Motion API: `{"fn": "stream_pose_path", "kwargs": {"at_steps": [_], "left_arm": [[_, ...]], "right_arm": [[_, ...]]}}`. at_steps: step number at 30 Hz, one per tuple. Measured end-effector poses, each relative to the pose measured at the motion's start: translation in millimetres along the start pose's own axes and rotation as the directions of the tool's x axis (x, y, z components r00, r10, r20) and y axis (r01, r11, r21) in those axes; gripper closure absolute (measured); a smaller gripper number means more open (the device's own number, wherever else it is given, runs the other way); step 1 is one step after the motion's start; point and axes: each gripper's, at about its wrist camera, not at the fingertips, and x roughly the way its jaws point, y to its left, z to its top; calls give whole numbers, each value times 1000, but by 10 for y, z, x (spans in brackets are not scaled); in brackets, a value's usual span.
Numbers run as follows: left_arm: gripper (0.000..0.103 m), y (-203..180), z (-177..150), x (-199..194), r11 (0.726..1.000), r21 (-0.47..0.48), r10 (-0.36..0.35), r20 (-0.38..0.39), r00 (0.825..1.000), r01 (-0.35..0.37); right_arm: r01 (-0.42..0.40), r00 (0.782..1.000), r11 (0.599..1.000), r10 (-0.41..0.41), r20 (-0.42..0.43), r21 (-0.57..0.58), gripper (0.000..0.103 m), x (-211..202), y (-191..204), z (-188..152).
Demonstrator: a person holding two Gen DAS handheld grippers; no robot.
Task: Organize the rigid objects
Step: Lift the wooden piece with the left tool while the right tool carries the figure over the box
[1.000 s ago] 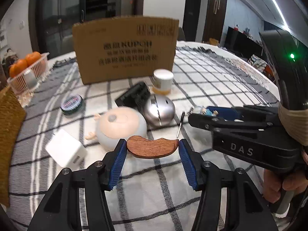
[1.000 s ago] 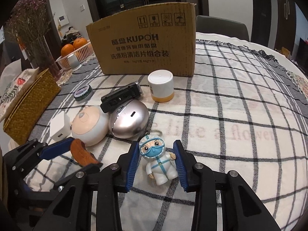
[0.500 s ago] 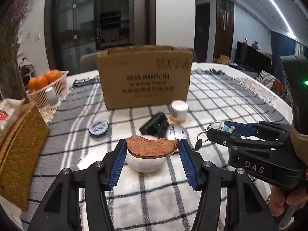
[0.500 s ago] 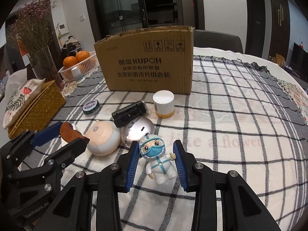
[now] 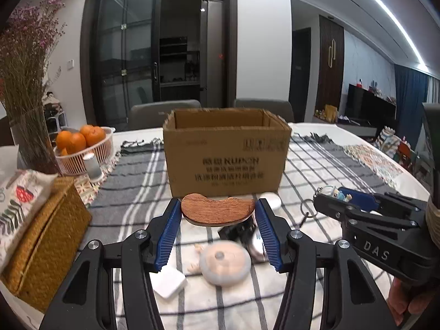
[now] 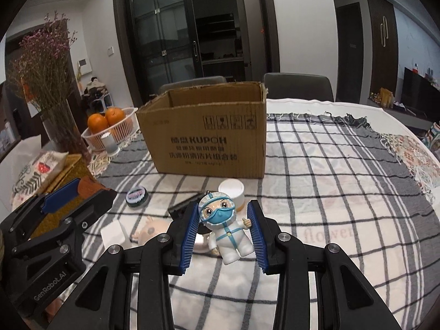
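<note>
My left gripper [image 5: 217,214] is shut on a brown wooden piece [image 5: 217,212] and holds it in the air in front of the open cardboard box [image 5: 227,159]. My right gripper [image 6: 223,227] is shut on a small doctor figurine keychain [image 6: 224,227], lifted above the table; it also shows at the right of the left wrist view [image 5: 334,192]. The box also shows in the right wrist view [image 6: 206,140]. Below on the cloth lie a round doll head [image 5: 225,266], a white block [image 5: 169,282], a silver ball [image 5: 254,244], a black item [image 5: 233,231] and a white jar [image 6: 231,191].
A round green tin [image 6: 136,196] lies left of the jar. A wicker box [image 5: 41,242] with a tissue pouch stands at the left. A basket of oranges [image 5: 82,145] and a vase of dried flowers [image 5: 24,88] stand behind it. Chairs stand beyond the box.
Both grippers have risen with their objects and tilted up; the box's open top now shows. The objects on the cloth sit lower in both views.
</note>
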Motion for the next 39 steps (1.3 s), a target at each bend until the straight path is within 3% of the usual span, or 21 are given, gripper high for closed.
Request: {"fn": "stream_pose_path", "kwargs": {"at_steps": [21,32,39], "left_arm": [[48,183,758,132,1000,19,-3,113,994,1],[48,243,1141,347,1000,20,17,86,996,-19],[48,254,1383,547,999,31,-18,48,999,17]], "right_arm": [[1,991,999,-8,136,54,65,26,44,762],[-18,990,999,12,139,44,65,170,77,1170],[-37,994,998,31,104,59,65,326,39,1434]]}}
